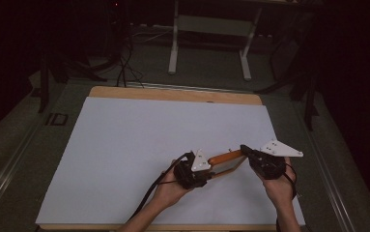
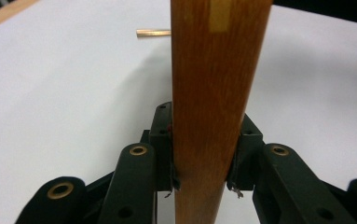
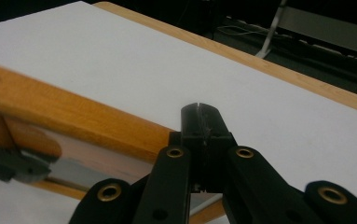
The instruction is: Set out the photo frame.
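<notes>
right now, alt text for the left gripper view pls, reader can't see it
The left gripper has its two black jaws clamped on a round wooden handle that runs up the middle of the picture. Behind it lies a white table cover, with a thin brass-coloured rod sticking out to the left of the handle near the top.

Both my tongs clamped shut, hands low at the near right of the table.

My left gripper sits in my left hand, jaws pointing right and closed tight on a wooden handle. My right gripper sits in my right hand, jaws pointing left and pressed together. My forearms come in from the near edge, the grippers near each other.
</notes>
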Demonstrator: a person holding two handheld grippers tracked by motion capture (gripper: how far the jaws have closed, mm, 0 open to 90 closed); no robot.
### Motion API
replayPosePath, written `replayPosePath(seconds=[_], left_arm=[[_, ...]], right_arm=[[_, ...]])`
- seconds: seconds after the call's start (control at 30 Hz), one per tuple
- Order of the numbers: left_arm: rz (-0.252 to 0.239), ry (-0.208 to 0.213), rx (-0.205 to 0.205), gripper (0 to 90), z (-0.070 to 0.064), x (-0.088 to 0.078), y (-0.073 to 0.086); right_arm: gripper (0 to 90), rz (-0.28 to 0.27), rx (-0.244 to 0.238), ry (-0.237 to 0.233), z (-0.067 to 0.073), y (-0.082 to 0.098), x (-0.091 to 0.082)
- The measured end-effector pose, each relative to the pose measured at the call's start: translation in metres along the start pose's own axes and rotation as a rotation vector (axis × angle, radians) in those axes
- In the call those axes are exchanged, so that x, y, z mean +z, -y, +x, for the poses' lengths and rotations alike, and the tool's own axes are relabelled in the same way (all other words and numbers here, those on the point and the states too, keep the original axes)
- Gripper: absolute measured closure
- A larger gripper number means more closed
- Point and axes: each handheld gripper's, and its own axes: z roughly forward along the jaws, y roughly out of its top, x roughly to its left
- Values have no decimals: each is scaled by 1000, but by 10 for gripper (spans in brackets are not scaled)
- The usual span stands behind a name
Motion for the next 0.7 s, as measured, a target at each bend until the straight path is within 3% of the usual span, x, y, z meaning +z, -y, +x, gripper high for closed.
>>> replayPosePath(seconds=[0.2,0.43,0.7], left_arm=[[0,42,22,692,12,-13,-16],[-6,86,6,692,28,-28,-22],[18,106,51,692,42,-47,-30]], right_arm=[[900,-8,5,3,-1,-1,-4],[900,-5,14,-18,-2,0,-3],[895,0,-5,-59,3,-2,2]])
